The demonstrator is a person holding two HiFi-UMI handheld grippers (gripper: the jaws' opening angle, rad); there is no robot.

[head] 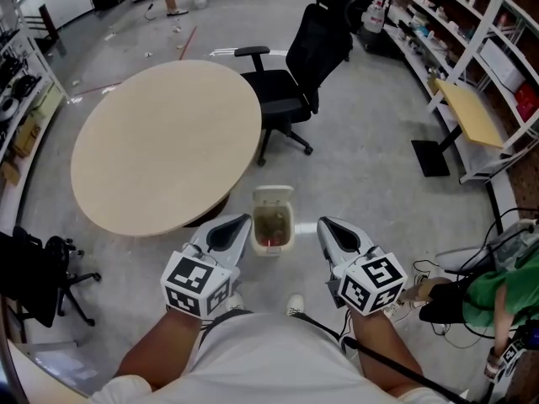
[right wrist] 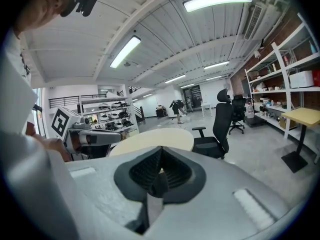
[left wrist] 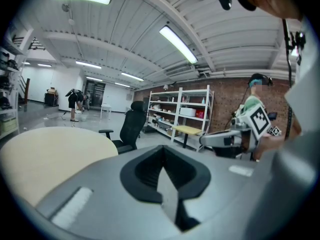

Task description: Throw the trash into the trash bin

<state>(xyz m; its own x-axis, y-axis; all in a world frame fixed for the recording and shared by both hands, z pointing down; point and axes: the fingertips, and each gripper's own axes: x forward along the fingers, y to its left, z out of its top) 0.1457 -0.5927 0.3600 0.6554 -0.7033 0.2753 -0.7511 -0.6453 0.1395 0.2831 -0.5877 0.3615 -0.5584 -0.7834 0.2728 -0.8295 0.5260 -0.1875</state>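
Note:
A small white trash bin stands on the floor just ahead of my feet, its lid tipped back open. Something brownish lies inside it. My left gripper hovers left of the bin and my right gripper right of it, both pointing forward at about waist height. In the left gripper view the left gripper has its jaws together with nothing between them. The right gripper looks the same in its own view. No loose trash shows in either gripper.
A round beige table stands ahead to the left, and a black office chair is beside it. Shelving and a small yellow desk line the right side. A person in green crouches at the right among cables.

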